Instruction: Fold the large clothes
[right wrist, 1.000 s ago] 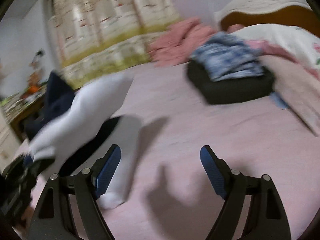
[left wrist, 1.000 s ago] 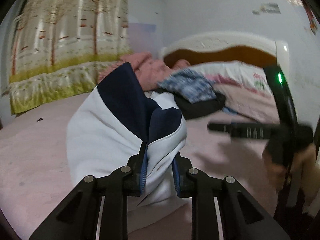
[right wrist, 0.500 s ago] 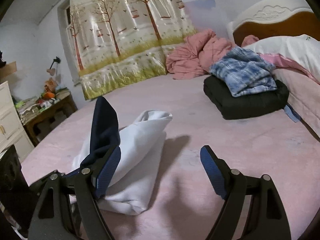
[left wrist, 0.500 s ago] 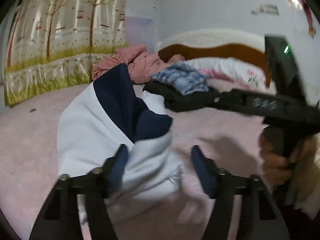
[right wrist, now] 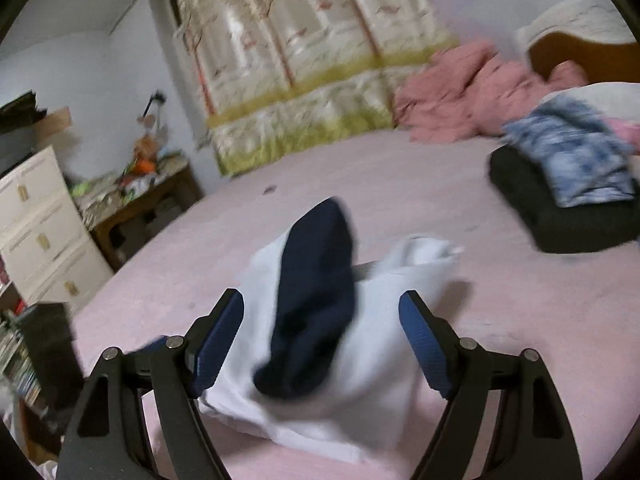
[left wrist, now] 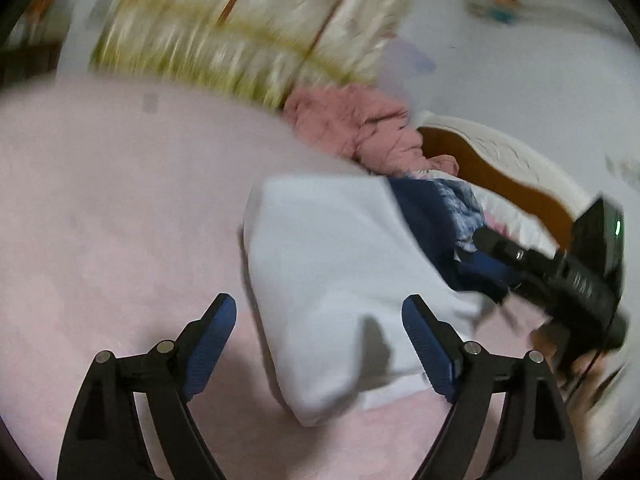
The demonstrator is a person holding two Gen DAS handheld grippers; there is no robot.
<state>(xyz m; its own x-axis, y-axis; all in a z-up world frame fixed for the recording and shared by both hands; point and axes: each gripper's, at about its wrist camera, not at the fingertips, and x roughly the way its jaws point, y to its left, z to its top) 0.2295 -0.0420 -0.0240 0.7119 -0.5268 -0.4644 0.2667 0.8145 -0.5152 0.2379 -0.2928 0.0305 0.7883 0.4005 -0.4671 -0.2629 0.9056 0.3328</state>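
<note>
A white garment with a navy panel (left wrist: 332, 248) lies in a loose heap on the pink bed sheet (left wrist: 120, 200). My left gripper (left wrist: 318, 304) hangs just short of it, its jaws opening, and the pads touch no cloth. The right tool's black body (left wrist: 580, 280) reaches in from the right, at the navy part. In the right wrist view the garment (right wrist: 376, 344) bulges up between the fingers of my right gripper (right wrist: 322, 304). Those jaws are closing a little, still wide, and I see neither pad pressing the cloth. Both views are blurred by motion.
A black folded stack (right wrist: 560, 224) with a blue plaid garment (right wrist: 576, 156) on it sits at the back right. A crumpled pink blanket (right wrist: 460, 92) lies by the headboard (left wrist: 500, 176). White drawers (right wrist: 36, 232) and a cluttered side table (right wrist: 140, 192) stand left of the bed.
My left gripper let go of the white cloth, opened wide, pulled back and rolled. The garment slumped onto the sheet. My right gripper swung over, so the garment now sits between its fingers.
</note>
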